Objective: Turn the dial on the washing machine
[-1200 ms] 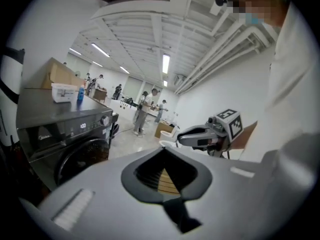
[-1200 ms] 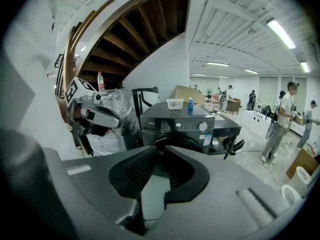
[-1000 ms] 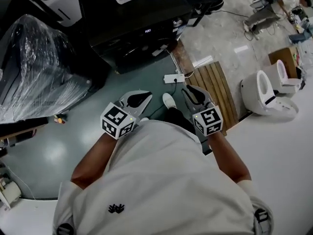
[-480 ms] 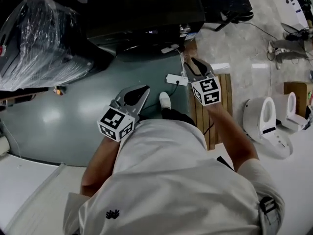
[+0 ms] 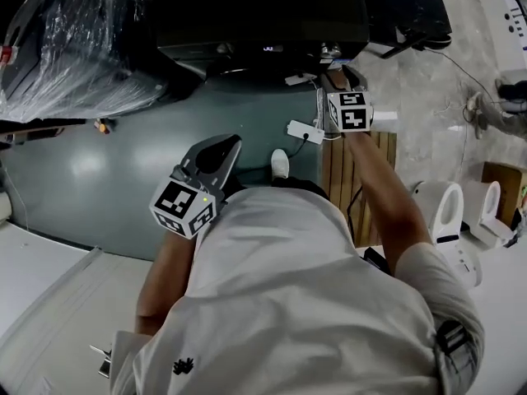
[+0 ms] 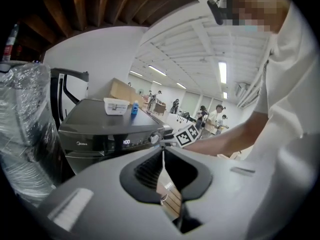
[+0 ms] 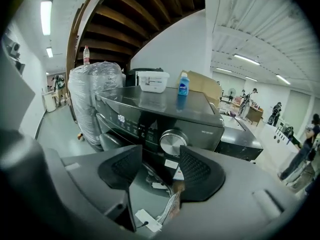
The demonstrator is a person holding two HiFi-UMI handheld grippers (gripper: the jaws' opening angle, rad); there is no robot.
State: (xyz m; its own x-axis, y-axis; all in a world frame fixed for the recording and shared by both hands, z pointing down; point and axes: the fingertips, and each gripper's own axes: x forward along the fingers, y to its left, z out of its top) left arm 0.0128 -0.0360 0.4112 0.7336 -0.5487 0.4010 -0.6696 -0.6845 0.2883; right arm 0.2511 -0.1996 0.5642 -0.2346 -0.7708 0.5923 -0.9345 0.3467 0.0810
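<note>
The dark washing machine stands at the top of the head view, its round silver dial at the right end of the control panel. My right gripper is stretched out towards that dial, its jaws opening. Nothing lies between them, and the dial sits just ahead of and above the gap. In the head view the right gripper reaches the machine's front right corner. My left gripper hangs back over the green floor, jaws shut and empty. From the left gripper view the dial shows beside the right gripper's marker cube.
A plastic-wrapped appliance stands left of the machine. On the machine's lid are a white tub and a blue bottle. A white power strip and a wooden slat mat lie on the floor. White toilets stand at the right.
My right gripper has moved forward from beside the body to the machine's front right corner. The left gripper stayed low near the body. The head view has shifted closer to the machine.
</note>
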